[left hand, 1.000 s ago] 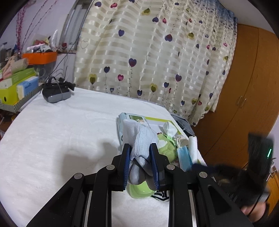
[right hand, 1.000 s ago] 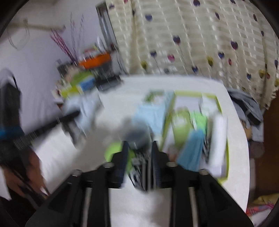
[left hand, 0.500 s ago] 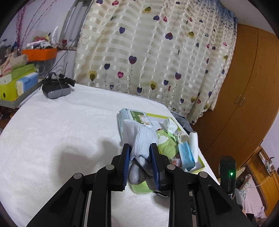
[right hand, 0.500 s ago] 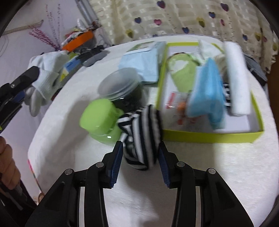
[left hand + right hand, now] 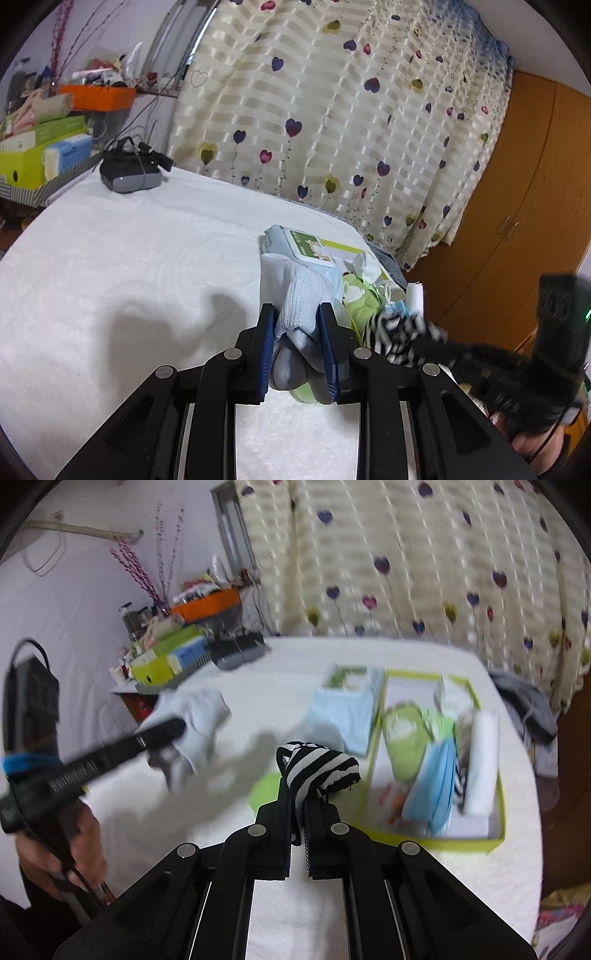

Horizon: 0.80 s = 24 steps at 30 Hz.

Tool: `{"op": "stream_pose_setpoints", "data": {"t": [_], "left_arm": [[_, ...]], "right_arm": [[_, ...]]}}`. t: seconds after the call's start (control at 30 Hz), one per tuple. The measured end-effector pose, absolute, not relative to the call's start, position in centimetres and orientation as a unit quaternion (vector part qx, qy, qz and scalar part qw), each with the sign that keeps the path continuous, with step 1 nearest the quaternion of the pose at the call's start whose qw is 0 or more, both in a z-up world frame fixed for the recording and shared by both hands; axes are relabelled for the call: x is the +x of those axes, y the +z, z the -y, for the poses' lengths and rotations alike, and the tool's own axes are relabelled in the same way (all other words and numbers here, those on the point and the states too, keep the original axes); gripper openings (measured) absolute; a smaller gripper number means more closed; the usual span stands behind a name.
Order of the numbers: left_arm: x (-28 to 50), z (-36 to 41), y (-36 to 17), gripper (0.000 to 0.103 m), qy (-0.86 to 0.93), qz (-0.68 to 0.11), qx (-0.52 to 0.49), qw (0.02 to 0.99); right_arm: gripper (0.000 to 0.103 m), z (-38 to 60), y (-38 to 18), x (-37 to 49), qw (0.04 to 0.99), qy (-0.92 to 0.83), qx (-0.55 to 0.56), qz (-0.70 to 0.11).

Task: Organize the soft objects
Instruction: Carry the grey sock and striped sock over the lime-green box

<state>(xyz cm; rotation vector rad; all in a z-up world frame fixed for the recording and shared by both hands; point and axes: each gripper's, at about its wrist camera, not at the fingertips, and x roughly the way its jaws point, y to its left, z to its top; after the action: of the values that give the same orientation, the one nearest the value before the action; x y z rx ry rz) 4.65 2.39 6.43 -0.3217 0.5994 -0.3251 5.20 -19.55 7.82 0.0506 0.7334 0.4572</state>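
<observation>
My left gripper (image 5: 296, 317) is shut on a pale grey knitted glove (image 5: 295, 291), held above the white bed. In the right wrist view that glove (image 5: 195, 716) hangs at the left, blurred. My right gripper (image 5: 300, 805) is shut on a black-and-white striped sock (image 5: 317, 764), lifted off the bed. The left wrist view shows the sock (image 5: 402, 328) blurred at the right. A green-rimmed tray (image 5: 496, 812) to the right holds a green soft item (image 5: 402, 734), a blue face mask (image 5: 432, 786) and a white roll (image 5: 480, 753).
A wipes packet (image 5: 343, 705) lies left of the tray, and a green lid (image 5: 264, 794) sits below the sock. A dark headset (image 5: 129, 173) rests at the bed's far corner by a cluttered shelf (image 5: 37, 147). A wooden wardrobe (image 5: 517, 184) stands right. A hand (image 5: 59, 834) grips the left tool.
The right gripper's jaws closed on the striped sock and raised it off the bed. It has come back into the left wrist view at the right. The left gripper sank slightly, still holding the glove.
</observation>
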Motion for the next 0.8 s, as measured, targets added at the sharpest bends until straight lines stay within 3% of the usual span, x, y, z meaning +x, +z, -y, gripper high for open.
{"op": "stream_pose_setpoints", "data": {"t": [0.43, 0.8], "left_arm": [[4.2, -5.1, 5.6, 0.022, -0.155, -0.289, -0.180, 0.927], [4.5, -3.3, 6.0, 0.022, -0.163, -0.294, -0.165, 0.927]], "right_arm": [[0.005, 15.7, 10.4, 5.6, 0.915, 0.239, -0.005, -0.324], [0.005, 18.1, 10.8, 5.3, 0.922, 0.228, 0.014, -0.312]]}}
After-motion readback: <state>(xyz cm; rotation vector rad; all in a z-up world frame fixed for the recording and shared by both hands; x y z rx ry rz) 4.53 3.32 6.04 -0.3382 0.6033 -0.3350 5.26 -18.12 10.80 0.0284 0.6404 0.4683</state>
